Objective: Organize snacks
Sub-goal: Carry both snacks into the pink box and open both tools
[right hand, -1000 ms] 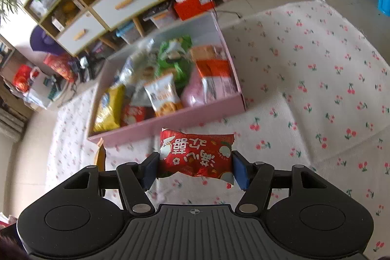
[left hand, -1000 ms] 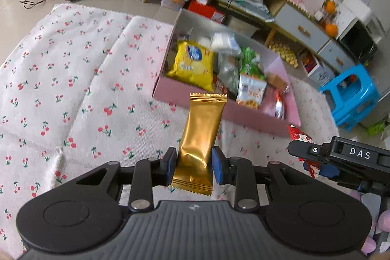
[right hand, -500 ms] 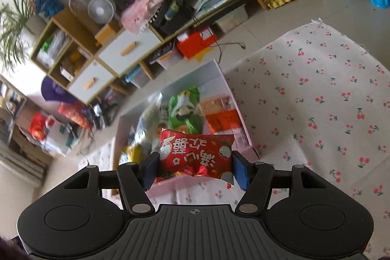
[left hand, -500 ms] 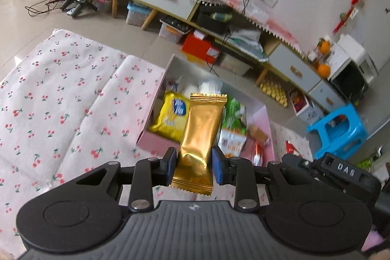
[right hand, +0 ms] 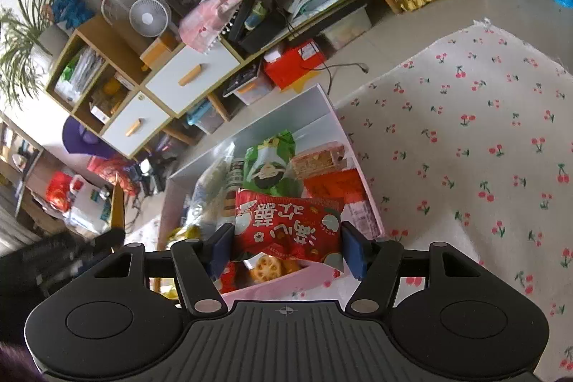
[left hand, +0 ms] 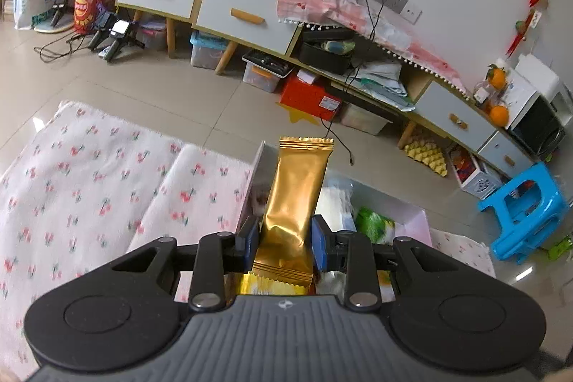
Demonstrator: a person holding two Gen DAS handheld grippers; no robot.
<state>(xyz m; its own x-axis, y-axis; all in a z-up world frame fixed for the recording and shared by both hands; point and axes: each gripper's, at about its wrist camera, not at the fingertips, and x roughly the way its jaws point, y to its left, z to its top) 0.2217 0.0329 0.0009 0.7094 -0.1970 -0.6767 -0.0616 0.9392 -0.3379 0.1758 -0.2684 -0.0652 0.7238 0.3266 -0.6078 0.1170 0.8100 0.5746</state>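
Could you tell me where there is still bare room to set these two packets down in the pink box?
The pink box is crowded through its middle and near side: the green bag, the orange pack and other packets overlap. The one bare patch lies along its far white wall, behind the green bag. Outside, the cherry-print cloth right of the box lies open.

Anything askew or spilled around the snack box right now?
Nothing spilled. Snacks in the pink box lie loosely heaped. Left claw grips a gold packet, right claw a red packet, both cleanly.
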